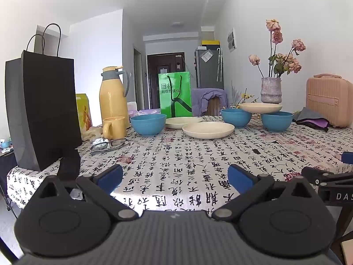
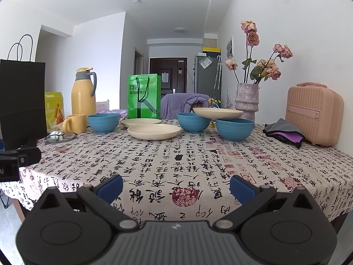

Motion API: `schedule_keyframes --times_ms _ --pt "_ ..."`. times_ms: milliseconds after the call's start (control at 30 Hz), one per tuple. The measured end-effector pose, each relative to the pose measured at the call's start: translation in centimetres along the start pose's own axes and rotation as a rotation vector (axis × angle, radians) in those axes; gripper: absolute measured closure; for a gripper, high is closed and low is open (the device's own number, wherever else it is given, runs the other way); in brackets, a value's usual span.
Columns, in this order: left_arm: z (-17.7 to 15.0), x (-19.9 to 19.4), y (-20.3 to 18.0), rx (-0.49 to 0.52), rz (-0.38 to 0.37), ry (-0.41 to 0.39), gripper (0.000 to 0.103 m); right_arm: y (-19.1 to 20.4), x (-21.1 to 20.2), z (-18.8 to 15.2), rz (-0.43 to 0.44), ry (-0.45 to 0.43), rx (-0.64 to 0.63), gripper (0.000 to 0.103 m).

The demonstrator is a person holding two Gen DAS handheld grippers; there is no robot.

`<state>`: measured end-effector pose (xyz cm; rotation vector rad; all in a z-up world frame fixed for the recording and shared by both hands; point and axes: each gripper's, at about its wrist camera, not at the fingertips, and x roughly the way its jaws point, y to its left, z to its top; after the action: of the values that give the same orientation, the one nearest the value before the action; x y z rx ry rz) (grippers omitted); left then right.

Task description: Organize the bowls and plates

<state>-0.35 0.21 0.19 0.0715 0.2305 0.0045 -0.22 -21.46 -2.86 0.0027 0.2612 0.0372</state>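
Three blue bowls stand at the far side of the table: a left one [image 1: 147,124] [image 2: 103,122], a middle one [image 1: 236,117] [image 2: 193,122] and a right one [image 1: 276,121] [image 2: 235,129]. One cream plate [image 1: 260,107] [image 2: 218,113] rests across the middle and right bowls. Two more cream plates lie on the cloth, a near one [image 1: 208,129] [image 2: 153,131] and a far one [image 1: 183,122] [image 2: 141,122]. My left gripper [image 1: 175,178] and right gripper [image 2: 176,186] are open, empty and low over the near edge, far from the dishes.
A black paper bag [image 1: 42,112] stands at the left, with a yellow flask [image 1: 113,97], yellow mug [image 1: 113,128] and glasses [image 1: 109,144] beside it. A green bag [image 1: 175,95], a vase of flowers [image 1: 271,90], a pink case [image 1: 328,101] and folded cloths [image 1: 312,120] stand behind and right.
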Motion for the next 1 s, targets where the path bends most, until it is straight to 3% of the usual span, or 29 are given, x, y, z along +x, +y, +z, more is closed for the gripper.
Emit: schedule_keyframes --times_ms 1000 --pt "0.5 1.9 -1.1 0.01 0.015 0.021 0.0 -1.4 0.9 0.0 -0.008 -0.016 0.046 0.0"
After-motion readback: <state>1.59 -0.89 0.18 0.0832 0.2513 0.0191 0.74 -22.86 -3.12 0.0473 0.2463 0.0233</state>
